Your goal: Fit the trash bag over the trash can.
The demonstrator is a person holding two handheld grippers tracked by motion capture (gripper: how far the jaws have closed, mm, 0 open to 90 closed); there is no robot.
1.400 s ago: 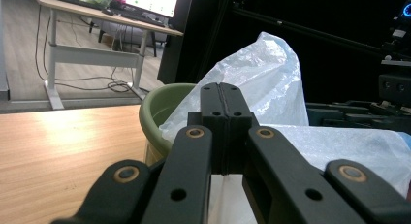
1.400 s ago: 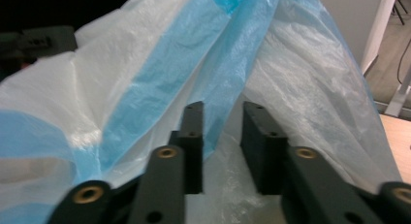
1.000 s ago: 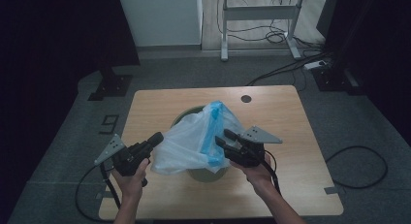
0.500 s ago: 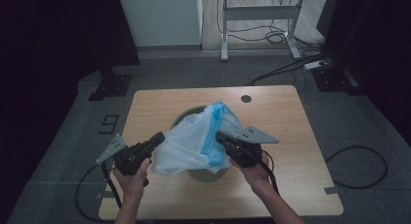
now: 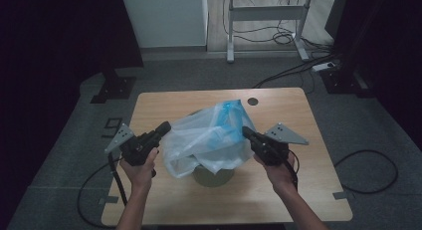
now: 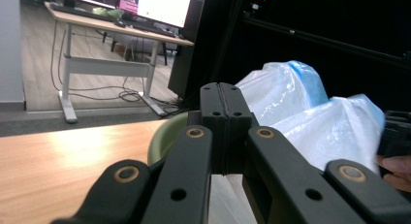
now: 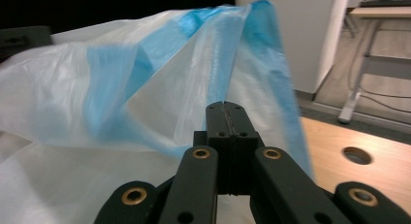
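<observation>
At the middle of the desk (image 5: pixel 164 103), toward its near edge, a translucent plastic bag (image 5: pixel 209 138) with blue trim drapes over a green bowl (image 5: pixel 213 174), hiding most of it. The left gripper (image 5: pixel 164 127) and right gripper (image 5: pixel 246 132) are both closed, pinching the bag's opposite edges. The left gripper view shows the bowl's rim (image 6: pixel 167 134); film pinched between the jaws is hard to see.
</observation>
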